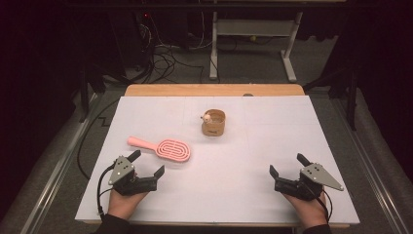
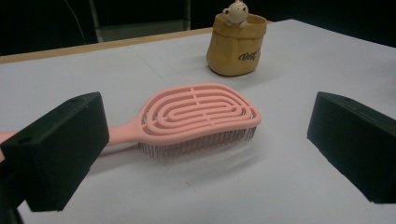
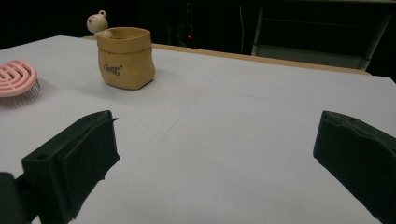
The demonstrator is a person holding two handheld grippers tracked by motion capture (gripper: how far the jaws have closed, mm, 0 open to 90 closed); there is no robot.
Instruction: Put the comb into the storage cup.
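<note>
Nothing begun yet: pink hairbrush (image 1: 161, 147) flat on worktop (image 1: 229, 161), near left of brown pouch (image 1: 214, 123). Left gripper (image 1: 146, 163) and right gripper (image 1: 287, 163) gaping, empty, near edge.

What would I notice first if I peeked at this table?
Probably the pink plastic hairbrush lying bristles down on the white table, just ahead of the open left gripper. Behind it, nearer the middle, stands a small tan pot with a little bear figure peeking over its rim.
</note>
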